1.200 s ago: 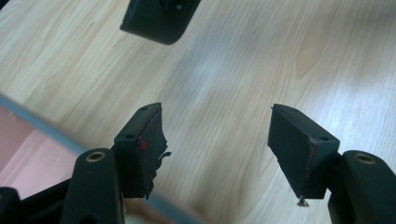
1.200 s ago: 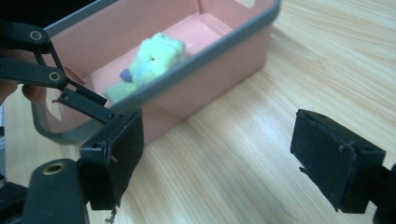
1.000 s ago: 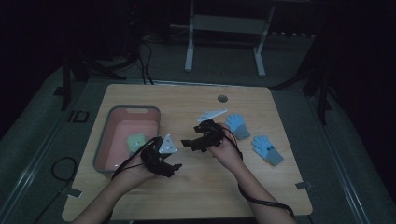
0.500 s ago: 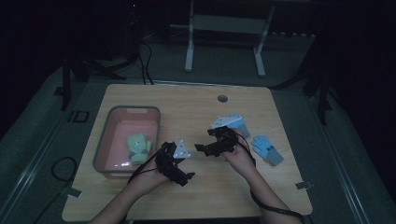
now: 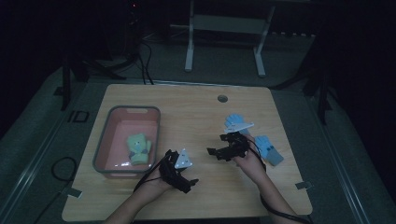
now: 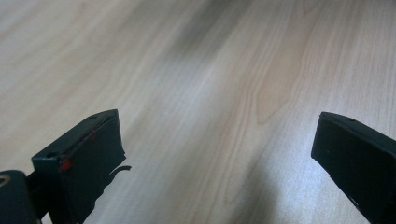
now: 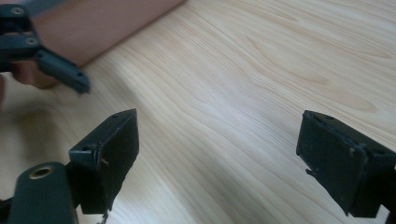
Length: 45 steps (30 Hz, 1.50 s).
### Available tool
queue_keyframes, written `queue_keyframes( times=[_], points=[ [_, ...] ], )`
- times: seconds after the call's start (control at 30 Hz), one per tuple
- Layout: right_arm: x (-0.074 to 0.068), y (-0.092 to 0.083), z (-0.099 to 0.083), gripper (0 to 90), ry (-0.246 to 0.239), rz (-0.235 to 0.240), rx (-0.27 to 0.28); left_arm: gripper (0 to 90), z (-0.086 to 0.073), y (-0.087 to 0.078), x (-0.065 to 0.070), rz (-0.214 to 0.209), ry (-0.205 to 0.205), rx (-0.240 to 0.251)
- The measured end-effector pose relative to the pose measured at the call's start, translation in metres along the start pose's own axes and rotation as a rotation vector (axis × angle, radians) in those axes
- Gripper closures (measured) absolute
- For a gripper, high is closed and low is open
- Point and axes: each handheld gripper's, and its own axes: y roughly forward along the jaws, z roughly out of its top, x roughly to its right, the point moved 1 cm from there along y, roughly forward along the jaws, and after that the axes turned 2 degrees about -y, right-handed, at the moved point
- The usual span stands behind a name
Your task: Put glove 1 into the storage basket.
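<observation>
A green glove lies inside the pink bin on the left of the wooden table. Two blue gloves lie to the right, one behind my right hand and one beside it. My left gripper hovers low over bare wood right of the bin. Its jaws have just been opening and now stand wide with nothing between them. My right gripper points left over bare wood, open and empty. The left gripper's finger shows in the right gripper view.
A round cable hole sits near the table's far edge. The table's near edge runs just below both hands. Cables trail from both grippers toward the person. A metal stand is on the floor beyond the table.
Both hands have sunk toward the table and drawn nearer the person. The left gripper moved right, away from the bin. The right gripper moved right, uncovering wood in the middle.
</observation>
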Motion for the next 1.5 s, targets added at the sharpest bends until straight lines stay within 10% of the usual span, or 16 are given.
queue_keyframes(
  times=[0.23, 0.87, 1.33, 1.5],
  points=[
    [0.005, -0.006, -0.018, 14.5, -0.02, -0.008, 0.002, 2.5, -0.01, 0.007, 0.007, -0.006, 0.016, 0.016],
    [0.067, -0.042, -0.032, 50.4, 0.059, -0.241, 0.056, 2.5, -0.028, 0.002, 0.018, -0.023, -0.005, 0.044],
    [0.12, -0.012, -0.015, 59.7, 0.122, -0.272, 0.005, 2.5, -0.028, 0.002, 0.018, -0.027, 0.002, 0.055],
    [0.129, 0.001, -0.008, 58.4, 0.079, -0.302, -0.017, 2.5, -0.028, 0.0, 0.018, -0.028, 0.005, 0.08]
  ],
)
